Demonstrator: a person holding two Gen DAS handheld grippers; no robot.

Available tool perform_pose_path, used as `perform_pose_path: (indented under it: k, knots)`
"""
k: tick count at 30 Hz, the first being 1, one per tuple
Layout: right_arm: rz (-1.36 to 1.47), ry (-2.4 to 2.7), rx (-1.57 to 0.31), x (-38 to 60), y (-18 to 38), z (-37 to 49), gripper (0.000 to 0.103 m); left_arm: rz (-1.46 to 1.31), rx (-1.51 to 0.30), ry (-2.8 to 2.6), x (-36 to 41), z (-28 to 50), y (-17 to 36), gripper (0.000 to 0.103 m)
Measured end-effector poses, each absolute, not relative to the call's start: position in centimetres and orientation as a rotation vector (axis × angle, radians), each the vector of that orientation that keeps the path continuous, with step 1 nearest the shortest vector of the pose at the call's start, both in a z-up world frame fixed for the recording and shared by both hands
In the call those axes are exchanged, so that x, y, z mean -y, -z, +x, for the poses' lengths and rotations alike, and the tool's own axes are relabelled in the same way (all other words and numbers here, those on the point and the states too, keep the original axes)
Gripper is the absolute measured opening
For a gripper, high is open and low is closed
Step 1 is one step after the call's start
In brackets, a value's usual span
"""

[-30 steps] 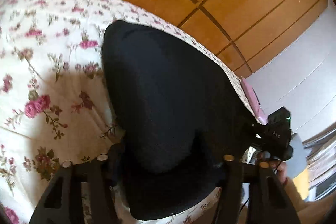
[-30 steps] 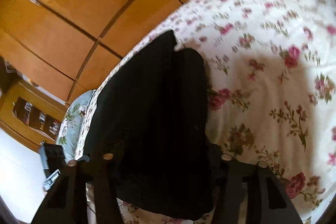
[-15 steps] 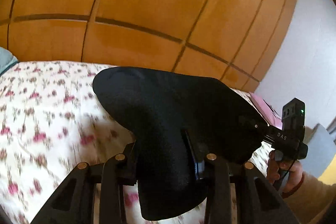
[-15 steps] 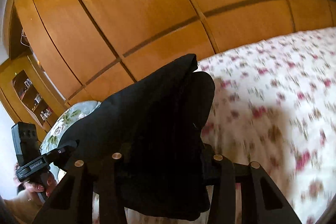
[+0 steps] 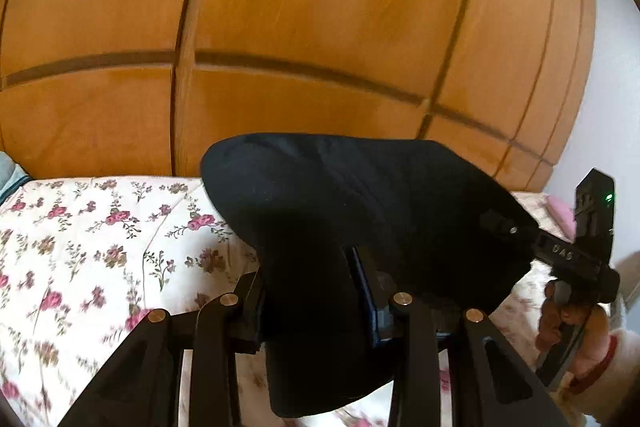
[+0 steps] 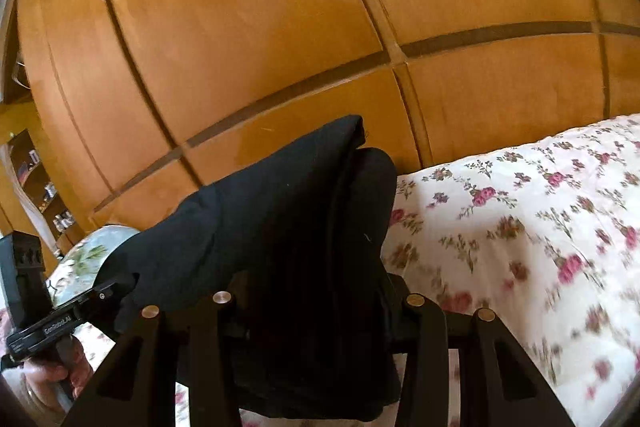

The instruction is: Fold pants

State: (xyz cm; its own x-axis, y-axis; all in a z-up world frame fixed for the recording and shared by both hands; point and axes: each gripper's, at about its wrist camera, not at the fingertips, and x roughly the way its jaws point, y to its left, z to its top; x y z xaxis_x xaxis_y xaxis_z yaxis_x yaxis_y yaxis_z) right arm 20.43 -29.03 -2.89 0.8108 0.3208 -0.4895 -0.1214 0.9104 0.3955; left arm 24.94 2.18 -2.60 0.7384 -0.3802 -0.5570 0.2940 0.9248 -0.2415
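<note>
The black pants (image 5: 360, 211) hang folded between my two grippers, lifted above the floral bedspread (image 5: 88, 243). My left gripper (image 5: 320, 311) is shut on one end of the pants; the cloth hides its fingertips. My right gripper (image 6: 316, 311) is shut on the other end of the pants (image 6: 280, 227), its fingertips also buried in cloth. The right gripper shows in the left wrist view (image 5: 516, 231), clamped on the pants. The left gripper shows in the right wrist view (image 6: 120, 287), also clamped.
A tall wooden wardrobe wall (image 5: 320, 27) stands right behind the bed. A pale floral pillow (image 6: 88, 255) and a wooden shelf (image 6: 36, 179) lie to the left in the right wrist view. A pink item (image 5: 560, 207) lies at the bed's far right.
Both grippers have risen and tilted up with the pants. The pants have come off the bedspread and now hang in the air. The views swung from the bed to the wardrobe.
</note>
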Motion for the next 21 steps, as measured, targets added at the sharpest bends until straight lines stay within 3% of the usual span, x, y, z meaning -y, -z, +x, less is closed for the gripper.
perform_pose_path:
  k: [3, 7, 10, 21]
  knots:
    - [0.358, -0.179, -0.659, 29.5, 5.4, 22.2, 0.05, -0.139, -0.679, 0.361, -2.2, 26.3, 5.0, 0.039]
    - [0.445, -0.146, -0.688, 31.1, 7.3, 22.3, 0.062, -0.185, -0.688, 0.365, -3.1, 25.9, 6.9, 0.06]
    - [0.451, -0.141, -0.7, 31.3, 7.6, 22.5, 0.065, -0.223, -0.708, 0.358, -3.8, 26.2, 7.4, 0.069]
    - [0.277, -0.003, -0.718, 29.2, 5.7, 19.6, 0.069, -0.142, -0.77, 0.347, -2.0, 22.5, 7.7, 0.071]
